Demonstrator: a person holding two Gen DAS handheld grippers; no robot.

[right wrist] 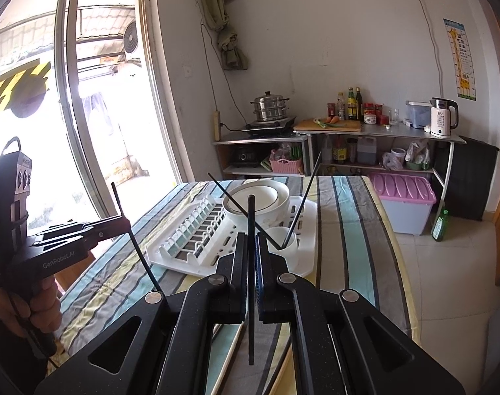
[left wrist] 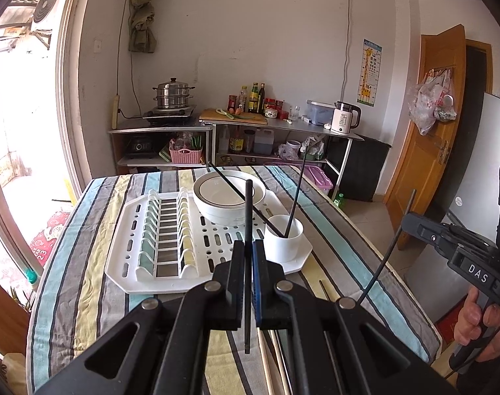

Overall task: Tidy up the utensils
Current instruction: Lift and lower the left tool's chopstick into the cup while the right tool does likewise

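Note:
My left gripper (left wrist: 248, 245) is shut on a black chopstick (left wrist: 248, 210) that stands upright between its pads. In the right wrist view, my right gripper (right wrist: 251, 237) is likewise shut on an upright black chopstick (right wrist: 251, 217). Each gripper also shows in the other's view: the right gripper (left wrist: 409, 220) at the right and the left gripper (right wrist: 122, 223) at the left, each with a slanted stick. Ahead, a white cup (left wrist: 284, 240) holds two black chopsticks and stands on the white dish rack (left wrist: 171, 263), beside a white bowl (left wrist: 228, 200). Both grippers hover above the near part of the striped table.
Loose pale chopsticks (left wrist: 266, 362) lie on the striped cloth (left wrist: 85, 263) under my grippers. Right of the table stand a pink-lidded storage box (right wrist: 404, 197) and a green bottle (right wrist: 439, 225). Kitchen shelves (left wrist: 283, 125) line the far wall, and a glass door (right wrist: 95, 115) is on the left.

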